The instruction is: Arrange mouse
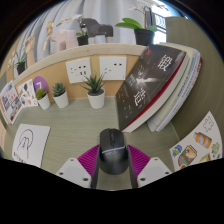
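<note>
A dark grey computer mouse [112,148] lies lengthwise between my gripper's [112,162] two fingers, its front pointing away from me over the pale green desk [75,125]. The magenta pads [89,158] press against both of its sides, so the fingers are shut on it. The rear of the mouse is hidden at the base of the fingers. I cannot tell whether it rests on the desk or is held just above it.
A black book [150,85] leans tilted beyond the fingers to the right. Small potted plants [95,90] stand along the back wall under white sockets [80,70]. A sheet with a drawing [30,145] lies to the left, colourful cards [200,145] to the right.
</note>
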{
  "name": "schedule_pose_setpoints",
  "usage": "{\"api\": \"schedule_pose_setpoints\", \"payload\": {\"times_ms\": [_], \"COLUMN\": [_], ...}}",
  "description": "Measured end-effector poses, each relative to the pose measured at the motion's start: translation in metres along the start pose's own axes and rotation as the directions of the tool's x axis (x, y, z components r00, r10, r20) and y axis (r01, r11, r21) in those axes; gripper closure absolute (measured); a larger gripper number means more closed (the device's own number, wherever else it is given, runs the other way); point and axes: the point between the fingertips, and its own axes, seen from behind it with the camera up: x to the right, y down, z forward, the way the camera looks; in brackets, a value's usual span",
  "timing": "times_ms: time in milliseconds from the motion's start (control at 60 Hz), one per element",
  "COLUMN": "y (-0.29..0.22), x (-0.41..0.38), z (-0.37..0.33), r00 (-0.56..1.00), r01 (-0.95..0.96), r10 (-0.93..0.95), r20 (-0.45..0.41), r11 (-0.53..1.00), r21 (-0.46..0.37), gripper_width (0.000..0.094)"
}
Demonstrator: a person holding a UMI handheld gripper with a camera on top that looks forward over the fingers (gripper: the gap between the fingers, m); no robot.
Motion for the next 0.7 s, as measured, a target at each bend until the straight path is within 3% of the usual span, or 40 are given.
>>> {"api": "schedule_pose_setpoints", "payload": {"times_ms": [233, 467, 550, 700], "y": [0.001, -0.004, -0.037, -0.129], "x": [0.000, -0.003, -0.012, -0.070], "z": [0.001, -0.005, -0.030, -0.100], "r00": [1.000, 1.000, 0.999, 0.999], "r01": [0.018, 0.000, -0.015, -0.026], "r10": [-0.019, -0.003, 0.013, 0.031], "r20": [-0.007, -0.025, -0.045, -0.033], "r11": [0.999, 0.996, 0.999, 0.989], "r21": [-0.046, -0.094, -0.038, 0.145], "gripper_width": [0.0630, 0.0631, 0.0630, 0.0628]}}
